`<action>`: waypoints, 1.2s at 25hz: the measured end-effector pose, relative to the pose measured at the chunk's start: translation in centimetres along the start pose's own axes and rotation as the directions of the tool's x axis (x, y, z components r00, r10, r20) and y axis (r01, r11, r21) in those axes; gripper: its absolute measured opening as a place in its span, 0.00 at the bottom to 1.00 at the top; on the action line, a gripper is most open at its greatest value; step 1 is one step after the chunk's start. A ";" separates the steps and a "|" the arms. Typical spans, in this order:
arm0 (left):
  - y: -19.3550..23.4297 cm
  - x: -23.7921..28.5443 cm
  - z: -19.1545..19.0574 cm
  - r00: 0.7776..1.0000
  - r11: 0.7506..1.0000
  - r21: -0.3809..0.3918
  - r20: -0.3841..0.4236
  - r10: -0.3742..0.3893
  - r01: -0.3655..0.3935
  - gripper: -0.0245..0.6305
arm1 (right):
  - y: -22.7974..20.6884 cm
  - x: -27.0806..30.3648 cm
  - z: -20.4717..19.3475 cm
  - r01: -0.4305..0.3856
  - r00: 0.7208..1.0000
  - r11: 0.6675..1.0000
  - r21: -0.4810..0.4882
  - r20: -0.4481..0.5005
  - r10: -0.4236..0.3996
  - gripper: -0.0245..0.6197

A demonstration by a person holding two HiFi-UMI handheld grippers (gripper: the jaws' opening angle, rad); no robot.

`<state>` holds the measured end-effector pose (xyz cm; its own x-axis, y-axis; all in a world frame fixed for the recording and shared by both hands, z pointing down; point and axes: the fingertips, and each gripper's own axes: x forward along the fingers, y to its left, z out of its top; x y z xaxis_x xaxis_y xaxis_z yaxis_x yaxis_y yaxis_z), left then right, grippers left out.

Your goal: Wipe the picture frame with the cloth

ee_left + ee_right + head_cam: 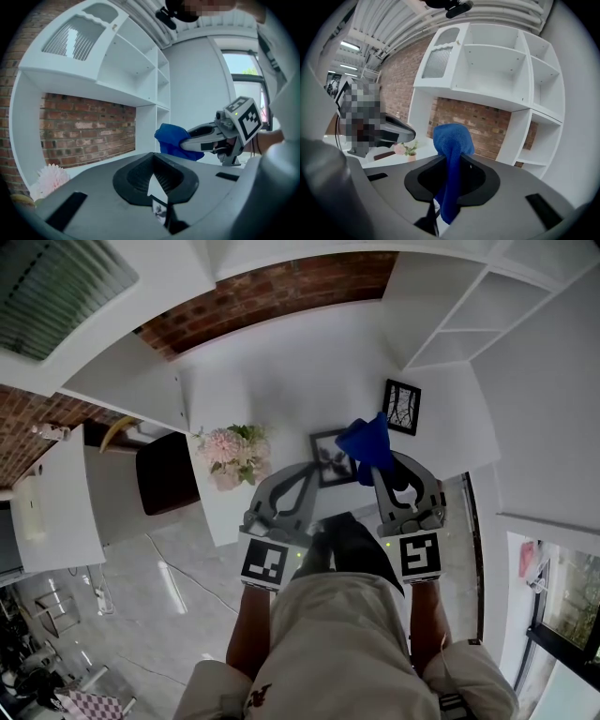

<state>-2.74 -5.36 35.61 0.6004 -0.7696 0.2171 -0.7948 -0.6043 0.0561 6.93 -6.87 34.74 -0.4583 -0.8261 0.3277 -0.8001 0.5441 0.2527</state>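
Note:
In the head view a small black picture frame (328, 456) hangs above the white counter (281, 381), and my left gripper (311, 474) is shut on its near edge. In the left gripper view the frame's corner (159, 206) shows between the closed jaws of the left gripper (157, 190). My right gripper (380, 470) is shut on a blue cloth (367, 440), which bunches above its tips just right of the frame. In the right gripper view the cloth (451, 154) runs down through the jaws of the right gripper (449, 187). I cannot tell whether cloth and frame touch.
A second black picture frame (401, 406) stands on the counter at the back right. A vase of pink flowers (232, 454) sits at the counter's left edge, with a dark seat (167, 472) beside it. White shelves (469, 324) rise on the right, a brick wall (281, 292) behind.

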 end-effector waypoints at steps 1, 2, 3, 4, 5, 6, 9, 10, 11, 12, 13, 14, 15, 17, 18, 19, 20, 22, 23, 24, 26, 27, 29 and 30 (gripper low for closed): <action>-0.1 -0.1 0.2 1.000 1.000 0.001 0.003 0.001 -0.001 0.04 | -0.1 -0.1 0.1 0.011 1.000 1.000 0.011 0.003 -0.011 0.14; -0.1 -0.2 0.3 1.000 1.000 0.003 0.006 0.001 -0.001 0.04 | -0.1 -0.3 0.3 0.015 1.000 1.000 0.019 0.008 -0.015 0.14; -0.1 -0.3 0.4 1.000 1.000 0.004 0.009 0.002 -0.002 0.04 | -0.2 -0.4 0.4 0.014 1.000 1.000 0.026 0.013 -0.014 0.14; -0.2 -0.4 0.5 1.000 1.000 0.003 0.012 0.004 -0.004 0.04 | -0.2 -0.6 0.6 0.010 1.000 0.999 0.036 0.017 -0.011 0.13; -0.2 -0.4 0.6 1.000 1.000 0.003 0.015 0.005 -0.005 0.04 | -0.3 -0.7 0.7 0.006 1.000 0.999 0.047 0.021 -0.007 0.13; -0.3 -0.5 0.7 1.000 1.000 0.004 0.018 0.006 -0.006 0.04 | -0.3 -0.8 0.9 0.002 1.000 0.999 0.055 0.025 -0.004 0.13; -0.5 -0.6 1.1 1.000 1.000 0.011 0.024 0.006 -0.006 0.04 | -0.4 -1.1 1.2 -0.007 0.999 0.998 0.059 0.041 0.004 0.13; -0.6 -0.7 1.2 1.000 1.000 0.012 0.026 0.006 -0.006 0.04 | -0.4 -1.2 1.3 -0.009 0.999 0.998 0.058 0.044 0.007 0.13; -0.7 -0.7 1.3 1.000 1.000 0.014 0.028 0.005 -0.006 0.04 | -0.3 -1.3 1.4 -0.011 0.999 0.998 0.060 0.044 0.008 0.13; -0.7 -0.8 1.5 1.000 1.000 0.018 0.029 0.005 -0.005 0.04 | -0.3 -1.4 1.5 -0.012 0.999 0.998 0.065 0.044 0.009 0.13; -0.8 -0.8 1.6 1.000 1.000 0.023 0.031 0.004 -0.005 0.04 | -0.3 -1.5 1.5 -0.013 0.999 0.998 0.069 0.044 0.010 0.13; -0.8 -0.8 1.8 0.999 1.000 0.028 0.033 0.003 -0.004 0.04 | -0.3 -1.5 1.6 -0.014 0.999 0.997 0.071 0.046 0.010 0.13; -0.8 -0.8 1.9 0.999 0.999 0.033 0.034 0.004 -0.005 0.04 | -0.3 -1.6 1.7 -0.015 0.999 0.997 0.071 0.048 0.011 0.13; -0.8 -0.9 2.2 0.999 0.999 0.040 0.037 0.005 -0.006 0.04 | -0.3 -1.7 2.0 -0.016 0.998 0.997 0.069 0.054 0.012 0.13; -0.9 -0.9 2.2 0.999 0.999 0.041 0.038 0.005 -0.007 0.04 | -0.3 -1.8 2.1 -0.016 0.998 0.998 0.068 0.057 0.012 0.13; -0.9 -0.9 2.3 0.999 0.999 0.042 0.039 0.006 -0.007 0.04 | -0.3 -1.9 2.2 -0.015 0.998 0.998 0.066 0.060 0.011 0.13; -1.0 -0.9 2.3 0.999 0.999 0.044 0.039 0.005 -0.007 0.04 | -0.4 -2.0 2.2 -0.014 0.998 0.998 0.065 0.062 0.010 0.13; -1.1 -1.0 2.4 0.999 0.999 0.048 0.038 0.003 -0.005 0.04 | -0.4 -2.1 2.4 -0.013 0.998 0.998 0.066 0.065 0.009 0.13; -1.2 -1.0 2.5 0.999 0.999 0.051 0.038 0.002 -0.004 0.04 | -0.4 -2.1 2.4 -0.012 0.998 0.998 0.068 0.065 0.008 0.13; -1.2 -1.0 2.5 0.999 0.999 0.054 0.038 0.002 -0.004 0.04 | -0.4 -2.2 2.5 -0.012 0.998 0.998 0.069 0.066 0.008 0.13; -1.3 -1.0 2.5 0.999 0.998 0.056 0.041 0.001 -0.004 0.04 | -0.4 -2.2 2.4 -0.012 0.998 0.997 0.071 0.065 0.007 0.13; -1.4 -1.0 2.5 0.999 0.999 0.054 0.041 0.002 -0.004 0.04 | -0.4 -2.2 2.4 -0.012 0.998 0.997 0.072 0.063 0.007 0.13; -1.3 -1.1 2.5 0.999 0.999 0.051 0.040 0.003 -0.005 0.04 | -0.4 -2.2 2.5 -0.011 0.998 0.997 0.071 0.062 0.007 0.13; -1.3 -1.1 2.5 0.999 0.999 0.050 0.040 0.003 -0.005 0.04 | -0.3 -2.2 2.5 -0.011 0.998 0.998 0.069 0.062 0.007 0.13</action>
<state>-2.13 -4.22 32.86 0.6010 -0.7791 0.1781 -0.7924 -0.6100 0.0057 7.24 -5.56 31.63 -0.4869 -0.8300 0.2722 -0.8197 0.5418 0.1858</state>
